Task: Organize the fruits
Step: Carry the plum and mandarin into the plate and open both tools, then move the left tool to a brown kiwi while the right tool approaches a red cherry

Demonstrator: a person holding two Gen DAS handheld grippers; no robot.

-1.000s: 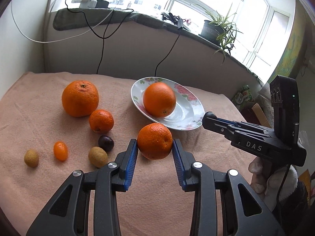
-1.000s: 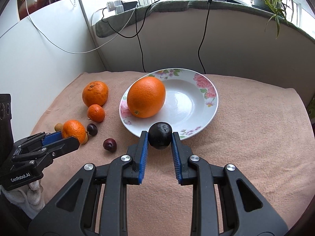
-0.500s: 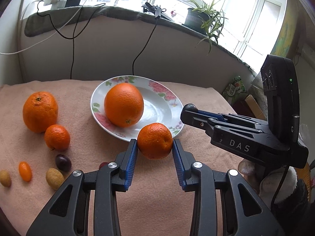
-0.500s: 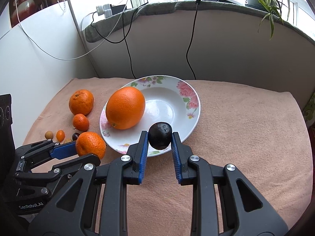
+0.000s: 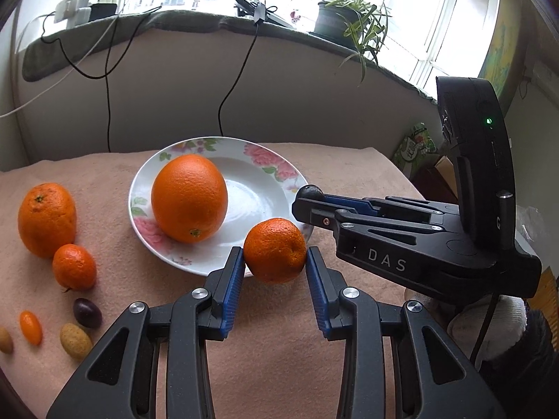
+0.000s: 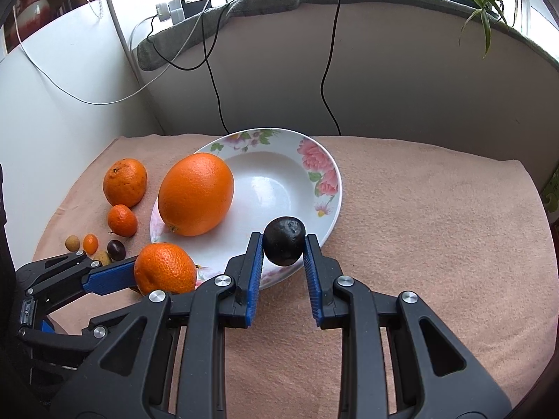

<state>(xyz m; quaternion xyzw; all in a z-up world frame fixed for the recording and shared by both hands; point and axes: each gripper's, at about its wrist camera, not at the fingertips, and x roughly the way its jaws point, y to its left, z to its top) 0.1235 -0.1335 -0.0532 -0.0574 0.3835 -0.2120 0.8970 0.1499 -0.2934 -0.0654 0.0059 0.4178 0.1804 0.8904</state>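
One large orange [image 5: 189, 198] is already sitting on the left side of the flowered plate [image 5: 286, 178], so the sorting is under way but far from finished, I would say. Two more fruits are hanging at the plate's near edge. The left gripper [image 5: 274, 267] is closed on a mandarin [image 5: 274, 249], holding it at the near rim. The right gripper [image 6: 283, 249] is pinching a dark round fruit [image 6: 283, 241] over the plate's near right rim. Neither is set down yet, as far as I can tell.

On the pink cloth covering the desk [image 6: 436, 209], to the left of the plate, the rest are lying loose: a big orange [image 5: 46, 219], a small mandarin [image 5: 74, 266] just in front of it, and nearer still a dark plum-like fruit [image 5: 87, 312], a kumquat [image 5: 30, 327], a tan oval fruit [image 5: 75, 341] and another tan one [image 5: 6, 339] half cut off at the picture's edge. My judgement is that six pieces are waiting, if all are meant for the plate.

As for writing, the right gripper's side, seen from the left wrist, is showing "DAS" in pale capitals, with a small green light glowing on the upright housing. A green packet [image 5: 415, 146] beyond the desk's far right corner carries print that I cannot read.
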